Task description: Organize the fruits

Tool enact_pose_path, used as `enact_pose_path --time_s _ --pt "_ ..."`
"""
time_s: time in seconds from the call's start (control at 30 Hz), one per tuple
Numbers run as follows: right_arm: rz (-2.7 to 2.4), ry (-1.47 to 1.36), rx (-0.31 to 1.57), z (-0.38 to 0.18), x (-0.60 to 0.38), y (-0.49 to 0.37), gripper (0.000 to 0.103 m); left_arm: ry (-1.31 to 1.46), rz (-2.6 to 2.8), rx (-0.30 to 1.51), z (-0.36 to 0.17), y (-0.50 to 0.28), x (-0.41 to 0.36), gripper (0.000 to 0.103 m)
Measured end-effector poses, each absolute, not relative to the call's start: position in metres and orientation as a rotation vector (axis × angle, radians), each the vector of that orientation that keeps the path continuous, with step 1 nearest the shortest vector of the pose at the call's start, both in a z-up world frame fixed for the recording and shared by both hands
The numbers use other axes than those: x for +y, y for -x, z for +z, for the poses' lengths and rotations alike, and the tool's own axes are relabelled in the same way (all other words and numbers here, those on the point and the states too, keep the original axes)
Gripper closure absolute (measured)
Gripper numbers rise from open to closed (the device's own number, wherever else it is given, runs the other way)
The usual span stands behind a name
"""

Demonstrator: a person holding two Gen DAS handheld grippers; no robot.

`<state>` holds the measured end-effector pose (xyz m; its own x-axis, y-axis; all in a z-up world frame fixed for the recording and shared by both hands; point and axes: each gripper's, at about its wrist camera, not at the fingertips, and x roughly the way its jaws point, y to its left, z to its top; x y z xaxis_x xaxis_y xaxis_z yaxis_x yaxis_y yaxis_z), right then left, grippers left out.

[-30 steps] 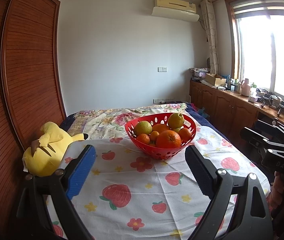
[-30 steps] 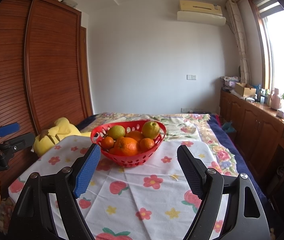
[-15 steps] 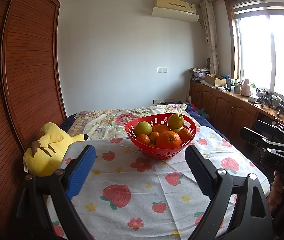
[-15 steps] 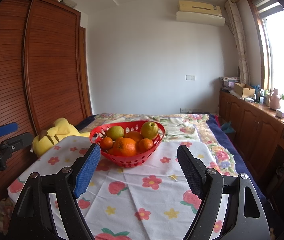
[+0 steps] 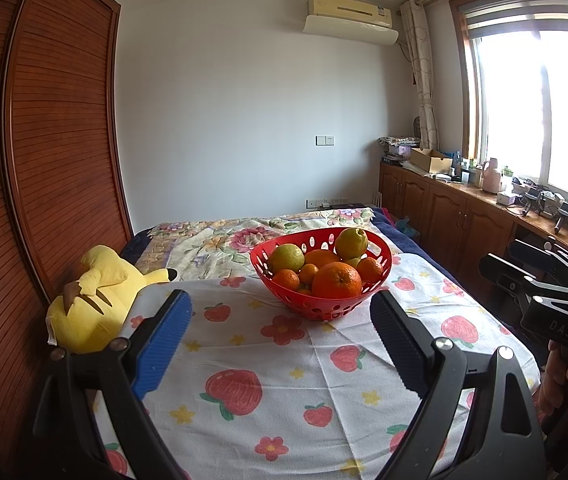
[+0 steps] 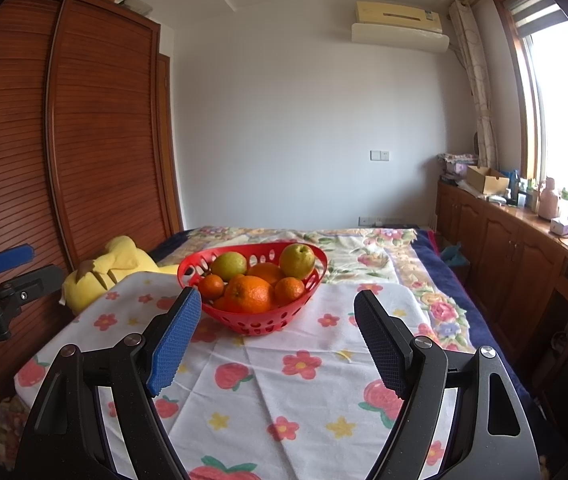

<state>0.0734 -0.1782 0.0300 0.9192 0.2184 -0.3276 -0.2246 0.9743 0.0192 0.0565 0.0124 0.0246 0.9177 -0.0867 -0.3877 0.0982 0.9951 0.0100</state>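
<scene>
A red perforated basket [image 5: 316,308] stands on a strawberry-print cloth [image 5: 276,380] and holds a large orange [image 5: 336,280], several small oranges, a green-yellow citrus [image 5: 287,257] and a yellow pear-like fruit [image 5: 351,241]. The basket also shows in the right wrist view [image 6: 256,320], with the large orange [image 6: 249,295] at its front. My left gripper [image 5: 280,308] is open and empty, short of the basket. My right gripper [image 6: 278,304] is open and empty, also short of it.
A yellow plush toy [image 5: 100,300] lies at the cloth's left edge beside a wooden wardrobe [image 5: 44,180]. A floral bedspread [image 6: 364,248] lies behind the basket. Wooden cabinets [image 6: 504,248] with clutter run along the right wall under the window.
Almost nothing has changed. In the right wrist view the basket has drifted slightly left and down; both grippers stay open.
</scene>
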Motion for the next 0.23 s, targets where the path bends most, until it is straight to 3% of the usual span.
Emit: enact_pose_path --time_s 0.23 --pt "0.227 0.019 0.334 0.0298 -0.178 -0.0732 0.022 -0.03 -0.094 0.396 0.0259 -0.0566 0.0115 0.011"
